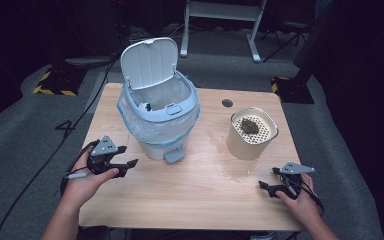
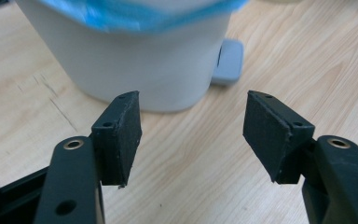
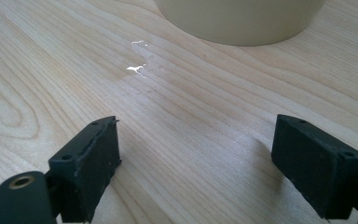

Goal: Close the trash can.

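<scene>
A white pedal bin with a blue bag liner stands at the table's middle left, its lid tipped up. Something white lies inside. My left gripper hovers left of the bin's base, open and holding nothing. In the left gripper view its jaws stand apart, facing the bin wall and the grey pedal. A beige canister with a perforated top carries a dark clump. My right gripper rests low near the front right, open and empty, aimed toward the canister.
The wooden table has small wet spots between the canister and my right gripper. A round cable hole sits near the far edge. A black cable trails from the left gripper over the table's left side. Grey floor surrounds the table.
</scene>
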{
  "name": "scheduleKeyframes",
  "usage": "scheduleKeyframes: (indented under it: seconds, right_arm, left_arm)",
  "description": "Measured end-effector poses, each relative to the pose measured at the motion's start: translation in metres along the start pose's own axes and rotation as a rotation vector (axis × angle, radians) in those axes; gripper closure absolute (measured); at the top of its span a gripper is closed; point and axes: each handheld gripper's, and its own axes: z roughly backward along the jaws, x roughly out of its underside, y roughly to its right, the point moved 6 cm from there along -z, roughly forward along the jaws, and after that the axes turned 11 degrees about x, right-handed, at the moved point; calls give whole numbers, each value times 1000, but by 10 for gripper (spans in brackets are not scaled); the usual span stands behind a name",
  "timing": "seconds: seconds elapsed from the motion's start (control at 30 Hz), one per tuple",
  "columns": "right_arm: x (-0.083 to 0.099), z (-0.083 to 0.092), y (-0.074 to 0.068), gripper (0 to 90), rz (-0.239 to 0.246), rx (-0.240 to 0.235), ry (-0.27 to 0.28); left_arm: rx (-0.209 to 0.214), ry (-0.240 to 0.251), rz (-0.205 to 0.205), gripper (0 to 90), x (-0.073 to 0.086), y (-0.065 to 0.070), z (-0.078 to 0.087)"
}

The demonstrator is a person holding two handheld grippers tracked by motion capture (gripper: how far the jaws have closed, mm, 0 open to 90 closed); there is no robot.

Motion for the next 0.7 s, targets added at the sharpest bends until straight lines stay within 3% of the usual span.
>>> scheduleKeyframes:
  seconds: [0.3,0.4,0.6,0.7]
  right_arm:
    - [0,0,0,153,0,0,0]
    - [0,0,0,153,0,0,0]
    - [0,0,0,153,0,0,0]
    - [0,0,0,153,0,0,0]
  left_arm:
    - [29,113,-18,408,-41,1,25]
    - [22,146,-51,425,-55,0,28]
    - [7,245,-21,431,-77,-5,39]
    - [21,242,-40,394,-85,-9,41]
